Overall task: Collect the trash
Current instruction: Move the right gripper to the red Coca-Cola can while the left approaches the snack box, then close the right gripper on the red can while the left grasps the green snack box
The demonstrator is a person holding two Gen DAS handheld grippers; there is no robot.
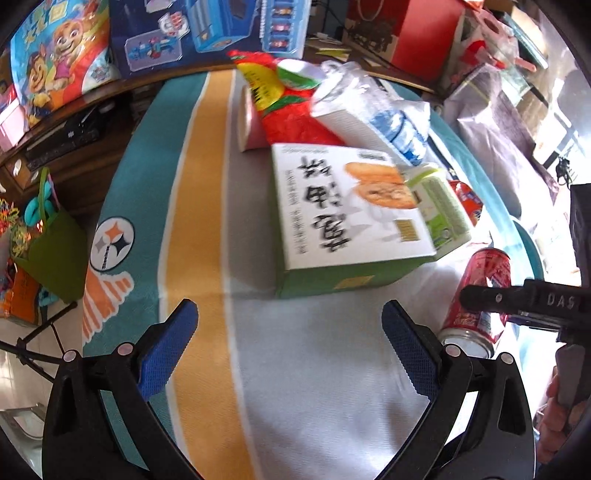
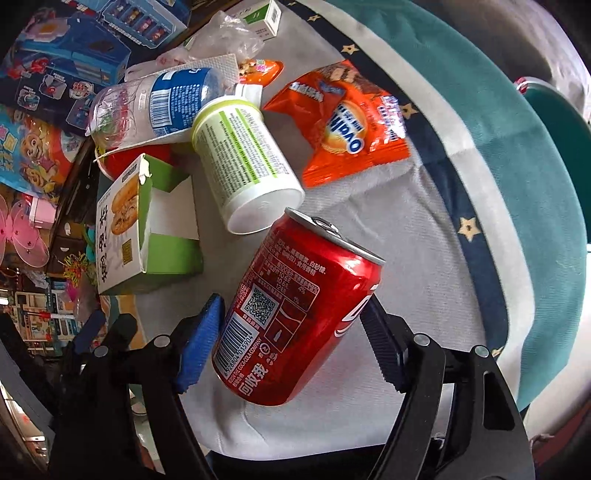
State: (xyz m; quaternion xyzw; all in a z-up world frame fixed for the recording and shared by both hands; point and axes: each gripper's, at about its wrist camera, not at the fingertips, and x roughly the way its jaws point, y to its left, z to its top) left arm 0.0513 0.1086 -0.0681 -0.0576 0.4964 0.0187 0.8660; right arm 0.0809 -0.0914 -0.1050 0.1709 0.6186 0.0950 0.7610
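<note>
My right gripper [image 2: 295, 325] is shut on a red cola can [image 2: 295, 310], held tilted above the cloth; the can also shows in the left wrist view [image 1: 476, 299] under the right gripper's black finger. My left gripper [image 1: 290, 332] is open and empty above the striped cloth, just in front of a green and white food box [image 1: 351, 218]. Behind the box lie a red snack bag [image 1: 291, 107], a clear plastic bottle [image 1: 384, 110] and a pink cup [image 1: 249, 122]. In the right wrist view a white and green tub [image 2: 247, 162], an orange snack bag [image 2: 354, 122] and the bottle [image 2: 159, 99] lie beyond the can.
The striped teal, yellow and grey cloth [image 1: 199, 206] covers the table. Toy boxes [image 1: 207, 33] stand along the far edge. A green bag [image 1: 55, 251] hangs beyond the left edge. A grey bundle [image 1: 495, 125] lies at the far right.
</note>
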